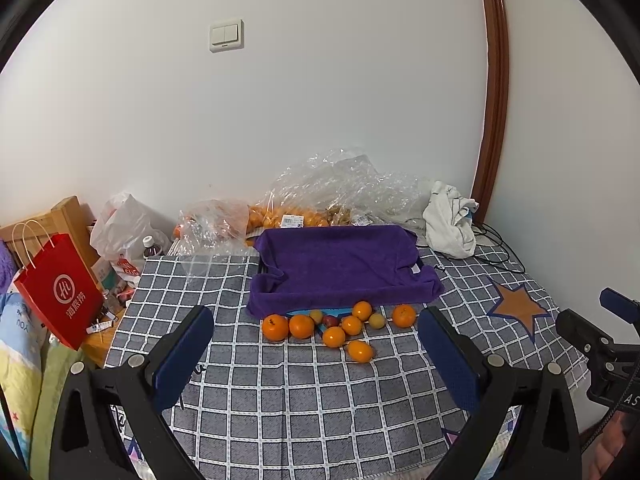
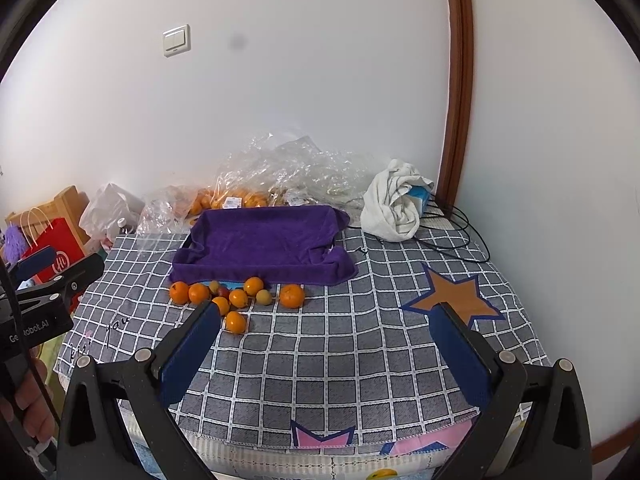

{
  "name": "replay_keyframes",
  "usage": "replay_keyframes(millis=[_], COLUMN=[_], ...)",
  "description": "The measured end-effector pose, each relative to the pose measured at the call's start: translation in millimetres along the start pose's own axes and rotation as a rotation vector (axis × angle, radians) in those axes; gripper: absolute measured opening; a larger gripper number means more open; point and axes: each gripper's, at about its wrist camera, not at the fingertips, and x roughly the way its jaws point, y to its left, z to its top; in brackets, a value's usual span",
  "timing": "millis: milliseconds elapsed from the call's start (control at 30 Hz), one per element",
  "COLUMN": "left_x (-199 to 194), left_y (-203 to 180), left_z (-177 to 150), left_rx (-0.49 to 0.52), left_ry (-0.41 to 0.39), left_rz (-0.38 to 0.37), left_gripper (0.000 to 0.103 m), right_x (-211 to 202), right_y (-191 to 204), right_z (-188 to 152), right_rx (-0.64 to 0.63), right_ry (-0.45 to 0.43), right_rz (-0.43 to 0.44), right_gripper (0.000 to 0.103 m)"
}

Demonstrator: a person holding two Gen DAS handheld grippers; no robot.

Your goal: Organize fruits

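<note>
Several oranges (image 1: 275,327) (image 2: 291,295) lie in a loose cluster on the grey checked cloth, along with two small yellowish fruits (image 1: 376,320) (image 2: 263,297) and a small red one (image 1: 330,321) (image 2: 223,292). Just behind them sits a tray draped in a purple towel (image 1: 340,264) (image 2: 264,240), with nothing in it. My left gripper (image 1: 316,320) stands open, short of the fruit, nothing between its blue pads. My right gripper (image 2: 326,320) is also open and holds nothing; the fruit lies ahead and to its left.
Crumpled clear plastic bags (image 1: 336,188) (image 2: 280,168) holding more oranges lie against the wall. A white cloth (image 1: 450,220) (image 2: 394,200) and black cables (image 2: 460,236) sit at the back right. A red paper bag (image 1: 56,292) and a white plastic bag (image 1: 124,224) stand to the left.
</note>
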Motion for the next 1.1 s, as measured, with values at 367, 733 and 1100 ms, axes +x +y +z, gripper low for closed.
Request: replay_keyframes(millis=[367,733,1100], left_x=[-0.9,-1.0,-4.6], left_y=[-2.0,-1.9,-1.2], left_z=[-3.0,-3.2,-1.4], left_rx=[-0.001,0.001,0.0], left_ry=[-0.001,0.0,-0.007], left_rz=[-0.001,0.004,0.015], left_gripper=[0.103,0.103,0.103], right_x=[-4.9,-6.8,-8.6], right_y=[0.8,0.9,2.4], right_z=[0.1,0.1,-0.7], right_rx=[-0.002,-0.002,0.0], right_ry=[-0.01,-0.016,-0.021], right_rz=[-0.004,0.002,0.006], right_gripper=[0.102,0.102,0.102])
